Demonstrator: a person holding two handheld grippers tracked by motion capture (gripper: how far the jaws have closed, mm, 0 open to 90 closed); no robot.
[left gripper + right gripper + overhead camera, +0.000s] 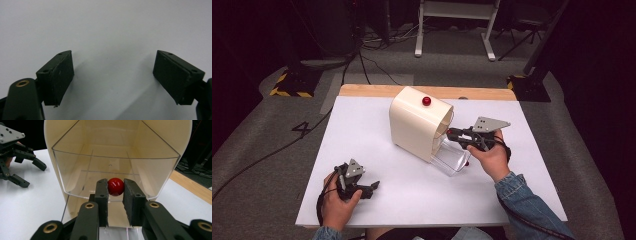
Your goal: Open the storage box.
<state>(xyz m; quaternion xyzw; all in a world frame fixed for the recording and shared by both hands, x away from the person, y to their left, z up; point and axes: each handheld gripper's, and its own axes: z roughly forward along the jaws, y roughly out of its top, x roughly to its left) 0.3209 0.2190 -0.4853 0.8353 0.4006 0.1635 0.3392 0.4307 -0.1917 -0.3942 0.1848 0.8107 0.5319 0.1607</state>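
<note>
Knob (115,186) sits squeezed betw. R tongs (115,195), drawer (75,170) just ahead; could slip off if pulled crooked. L tongs (112,77) wide, empty.

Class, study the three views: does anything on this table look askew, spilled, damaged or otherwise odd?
Nothing is spilled or broken. The cream housing stands at an angle to the table edges, its clear drawer pulled partway out. The right gripper is closed on the drawer's red knob. The left gripper rests open on the white surface.
</note>
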